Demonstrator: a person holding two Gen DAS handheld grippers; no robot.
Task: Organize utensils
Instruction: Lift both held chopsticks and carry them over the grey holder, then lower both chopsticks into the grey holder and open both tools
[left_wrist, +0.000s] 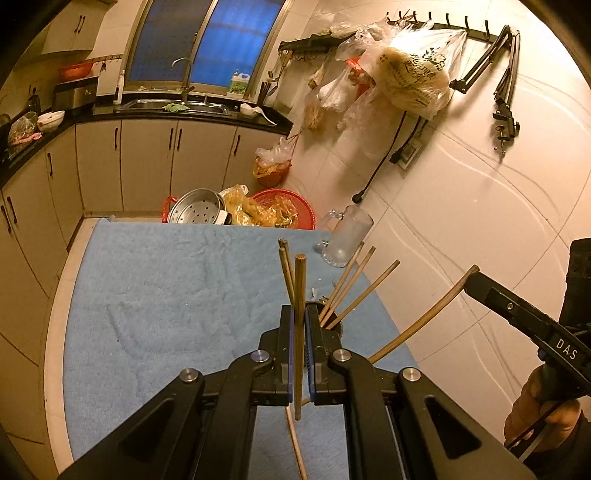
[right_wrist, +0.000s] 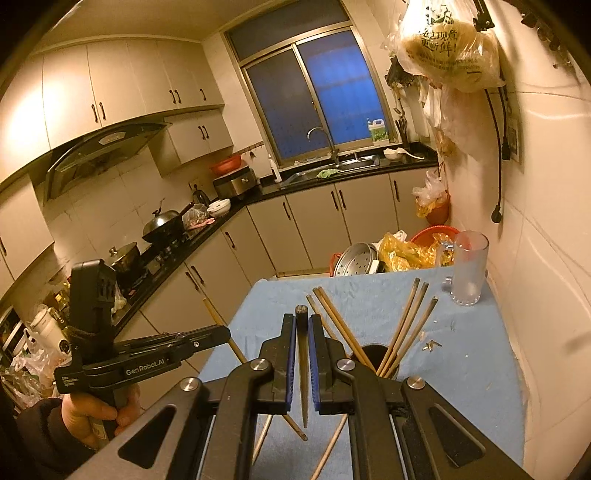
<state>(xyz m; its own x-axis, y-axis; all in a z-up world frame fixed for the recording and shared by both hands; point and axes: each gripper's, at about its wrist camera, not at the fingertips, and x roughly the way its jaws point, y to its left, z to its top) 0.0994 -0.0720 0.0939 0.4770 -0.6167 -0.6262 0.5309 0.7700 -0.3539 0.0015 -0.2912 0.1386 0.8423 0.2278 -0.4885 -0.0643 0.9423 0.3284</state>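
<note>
Meanwhile, both grippers, left and right, are each clamping jaws on one chopstick above the bench's holder, where crowded leaning sticks risk deflecting insertion.

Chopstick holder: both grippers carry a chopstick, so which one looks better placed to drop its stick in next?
Probably the left. Its gripper holds a chopstick upright, right beside the dark holder. The right gripper also grips one, but the left view shows it out past the table edge.
</note>
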